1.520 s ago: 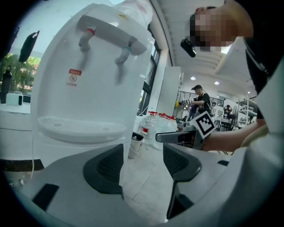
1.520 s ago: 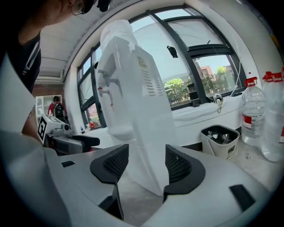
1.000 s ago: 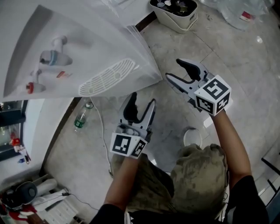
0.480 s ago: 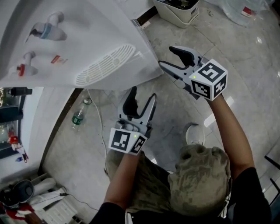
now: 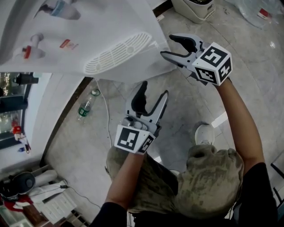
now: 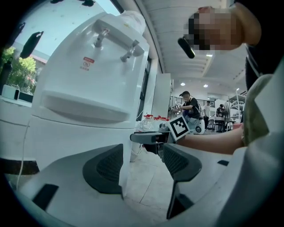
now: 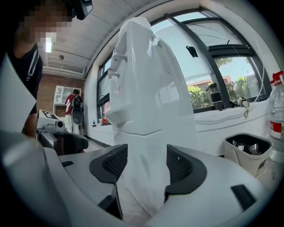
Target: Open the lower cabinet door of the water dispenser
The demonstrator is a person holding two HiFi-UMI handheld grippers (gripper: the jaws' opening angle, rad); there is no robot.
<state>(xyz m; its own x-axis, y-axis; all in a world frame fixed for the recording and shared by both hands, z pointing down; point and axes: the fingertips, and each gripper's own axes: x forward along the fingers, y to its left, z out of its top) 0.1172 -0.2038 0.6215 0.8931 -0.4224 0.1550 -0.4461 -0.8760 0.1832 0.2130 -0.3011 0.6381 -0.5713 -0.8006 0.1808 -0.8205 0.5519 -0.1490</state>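
Door [image 6: 75, 142] hidden in head view beneath dispenser [image 5: 111, 44] overhang; in left gripper view only plain white front below tray, edge and handle hard to make out. Taps and bin [image 5: 195, 9] cut off at top edge of head view. Left gripper [image 5: 154, 91] wide, empty, near dispenser front. Right gripper [image 5: 170, 45] wide, empty, at dispenser corner, contact unclear. Versus a second ago: both grippers nearer dispenser, right one most.

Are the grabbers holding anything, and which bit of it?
Nothing is held. The left gripper and right gripper are both open; the water dispenser stands beyond the right one's fingers, ungripped.
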